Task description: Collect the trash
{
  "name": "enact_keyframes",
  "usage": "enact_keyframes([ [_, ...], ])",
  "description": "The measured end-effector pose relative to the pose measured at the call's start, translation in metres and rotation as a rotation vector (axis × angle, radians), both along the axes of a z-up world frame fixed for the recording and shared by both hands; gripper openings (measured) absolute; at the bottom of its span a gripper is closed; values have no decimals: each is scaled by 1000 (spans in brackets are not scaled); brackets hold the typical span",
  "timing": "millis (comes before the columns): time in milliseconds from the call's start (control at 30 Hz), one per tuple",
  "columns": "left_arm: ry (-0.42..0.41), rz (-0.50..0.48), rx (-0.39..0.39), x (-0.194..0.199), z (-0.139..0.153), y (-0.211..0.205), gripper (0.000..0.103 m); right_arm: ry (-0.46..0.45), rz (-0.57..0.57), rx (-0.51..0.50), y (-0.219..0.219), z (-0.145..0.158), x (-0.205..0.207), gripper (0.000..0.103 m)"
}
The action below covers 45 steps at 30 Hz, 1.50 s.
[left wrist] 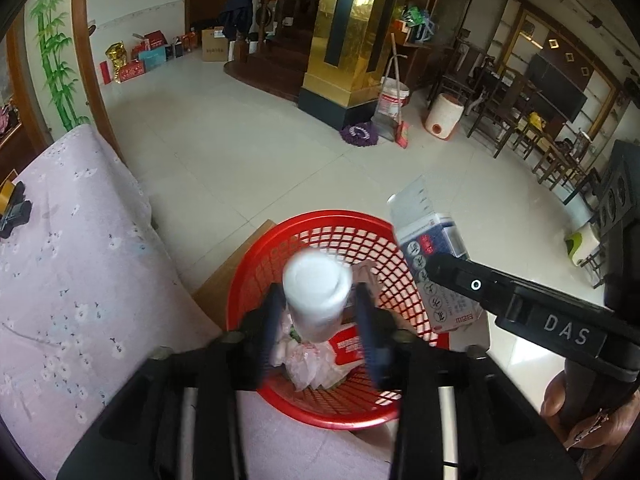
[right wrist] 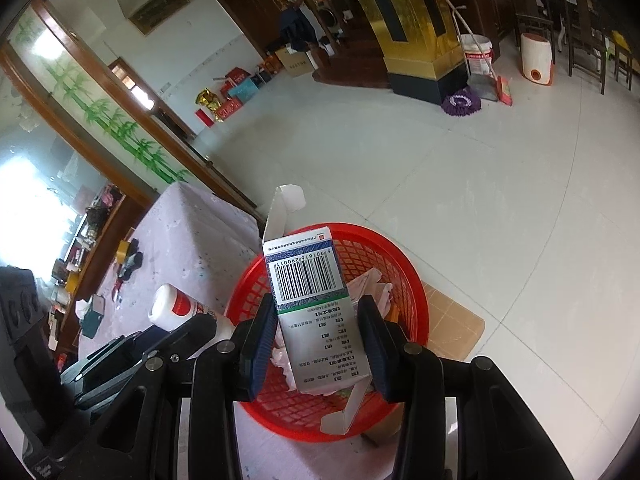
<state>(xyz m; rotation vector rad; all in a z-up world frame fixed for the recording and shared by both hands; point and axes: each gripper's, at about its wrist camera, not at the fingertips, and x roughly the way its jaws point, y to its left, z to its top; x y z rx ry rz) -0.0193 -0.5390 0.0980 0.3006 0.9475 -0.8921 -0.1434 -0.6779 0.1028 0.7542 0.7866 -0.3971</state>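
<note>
A red mesh basket [left wrist: 248, 272] [right wrist: 416, 292] holds crumpled pink tissue [left wrist: 308, 360] and a red and white packet. Above it, my left gripper [left wrist: 319, 296] points down with a white bottle [left wrist: 318, 300] between its fingers. A small gap shows on each side of the bottle, so the jaws stand open. In the right wrist view that bottle [right wrist: 172, 308] juts out at the left, showing a red label. My right gripper [right wrist: 316, 300] is shut on a blue and white carton [right wrist: 308, 280] [left wrist: 424, 248], its end flaps open, over the basket.
The basket rests on a pink floral cloth [left wrist: 80, 260], with flat cardboard [right wrist: 452, 328] beside it. A tape roll and a black object [left wrist: 12, 208] lie farther back on the cloth. Beyond are pale floor tiles, a gold pillar [left wrist: 352, 40], a bucket and a purple mop [left wrist: 360, 134].
</note>
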Motion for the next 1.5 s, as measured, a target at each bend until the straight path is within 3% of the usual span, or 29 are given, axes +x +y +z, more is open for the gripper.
enact_keyframes([
  [133, -26, 9, -4, -1, 2, 7, 54, 15, -22, -9, -3, -2, 2, 66],
  [300, -83, 30, -24, -14, 17, 33, 70, 23, -32, -71, 1, 12, -9, 69],
  [567, -164, 24, -81, -43, 47, 97, 80, 16, -51, -234, 36, 54, -58, 73],
  [767, -245, 57, -71, -61, 62, 146, 91, 19, -111, -308, 82, 75, -98, 79],
  [900, -277, 97, -63, -67, 66, 172, 93, 41, -119, -386, 124, 81, -107, 89],
  [1200, -302, 109, -34, -71, 63, 198, 94, 70, -111, -485, 171, 92, -104, 94],
  [1500, -303, 106, -22, -69, 61, 204, 94, 95, -107, -510, 184, 91, -102, 95],
])
